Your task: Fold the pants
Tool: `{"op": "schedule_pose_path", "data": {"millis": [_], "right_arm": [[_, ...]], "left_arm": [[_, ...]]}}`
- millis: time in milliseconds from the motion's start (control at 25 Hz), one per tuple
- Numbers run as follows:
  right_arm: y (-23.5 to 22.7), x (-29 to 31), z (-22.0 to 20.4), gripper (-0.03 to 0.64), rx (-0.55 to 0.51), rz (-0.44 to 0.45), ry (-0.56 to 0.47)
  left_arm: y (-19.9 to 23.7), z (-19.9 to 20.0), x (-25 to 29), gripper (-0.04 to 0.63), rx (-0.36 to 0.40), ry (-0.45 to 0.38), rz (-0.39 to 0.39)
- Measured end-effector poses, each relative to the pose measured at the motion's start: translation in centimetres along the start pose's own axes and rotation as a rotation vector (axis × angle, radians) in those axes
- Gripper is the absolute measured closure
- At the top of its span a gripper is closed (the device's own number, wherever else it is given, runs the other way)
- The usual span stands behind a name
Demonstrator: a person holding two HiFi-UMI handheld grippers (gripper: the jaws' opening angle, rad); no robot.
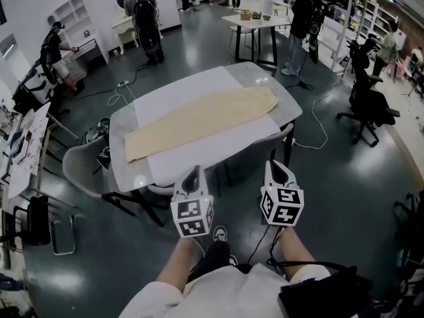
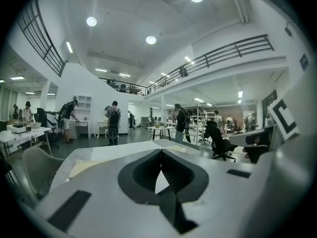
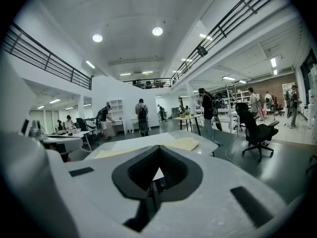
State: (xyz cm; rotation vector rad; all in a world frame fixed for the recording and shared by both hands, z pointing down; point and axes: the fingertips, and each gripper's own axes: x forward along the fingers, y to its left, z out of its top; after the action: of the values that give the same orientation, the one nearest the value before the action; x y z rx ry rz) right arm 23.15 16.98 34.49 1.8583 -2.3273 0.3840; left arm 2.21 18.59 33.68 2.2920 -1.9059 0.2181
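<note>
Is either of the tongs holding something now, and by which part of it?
Nothing is held. The left tongs and the right tongs are shut and empty; the pants lie on the table.

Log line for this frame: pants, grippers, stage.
pants: flat on table | left gripper: shut, empty, short of table | right gripper: shut, empty, short of table | stage: no grip yet

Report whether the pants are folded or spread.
Spread: the beige pants lie flat at full length across the table, no crosswise fold.

Tan pants [image 1: 202, 121] folded lengthwise, flat, diagonal on table [image 1: 126, 128].
</note>
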Motion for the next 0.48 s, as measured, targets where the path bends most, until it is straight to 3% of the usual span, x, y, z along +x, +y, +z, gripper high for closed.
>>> {"op": "schedule_pose_path", "data": {"millis": [480], "right_arm": [[-3.1, 10.4, 3.0, 0.624, -0.025, -0.047, 0.008]], "left_arm": [[2.9, 2.1, 12.0, 0.589, -0.047, -0.030, -0.012]]}}
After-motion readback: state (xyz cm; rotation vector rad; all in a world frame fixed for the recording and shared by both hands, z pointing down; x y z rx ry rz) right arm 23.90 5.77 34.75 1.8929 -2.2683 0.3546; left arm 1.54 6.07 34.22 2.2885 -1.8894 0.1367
